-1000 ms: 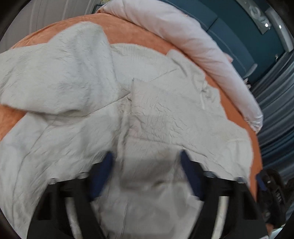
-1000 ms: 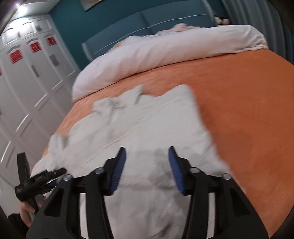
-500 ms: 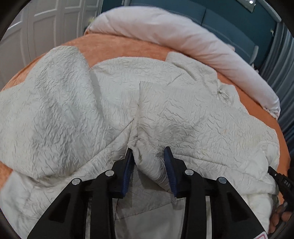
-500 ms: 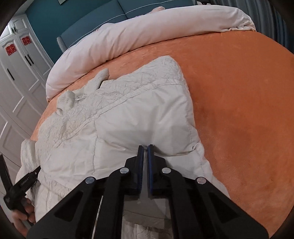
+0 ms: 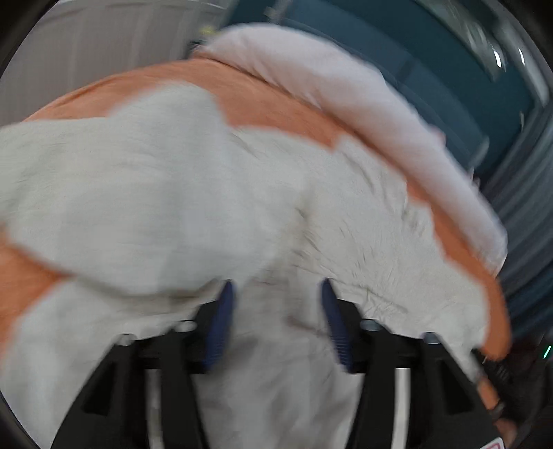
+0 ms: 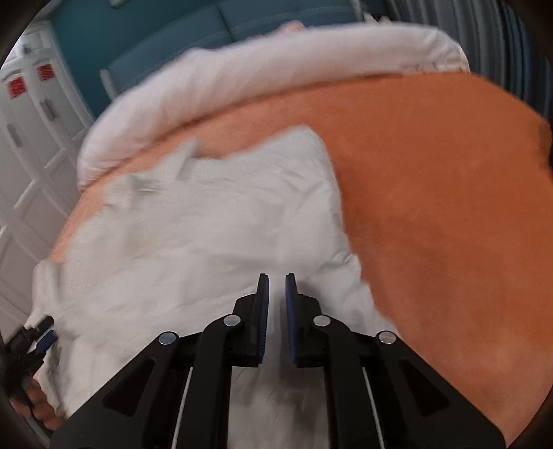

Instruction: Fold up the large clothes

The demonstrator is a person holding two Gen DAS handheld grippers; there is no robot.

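The jacket (image 5: 363, 224) is a large off-white padded garment with a crinkled, quilted surface, and it lies spread on the bed (image 6: 432, 190), across the near left part as my right camera shows it. I judge the folding is only partly done. One big flap, maybe a sleeve or a side panel, is laid over the body on the left in my left view, and the right edge looks rather straight and doubled in the right view. The shape is not yet a compact packet, so I think more folds and some smoothing are left. Both pictures are blurred, so I cannot read the seams well.

My left gripper (image 5: 276, 311) stands wide open, with jacket cloth seen between the blue pads (image 5: 221, 321); I cannot tell if it touches the cloth or only hovers above it. My right gripper (image 6: 276, 304) is almost closed, with a narrow gap between its pads. Cloth is behind the gap, but I cannot tell if any is pinched.

The bed cover is orange and looks soft like fleece. At the far side lies a long pale pink duvet (image 6: 276, 65), rolled thick. Behind it is a teal headboard (image 6: 207, 24), and to the left white wardrobe doors (image 6: 31, 145).
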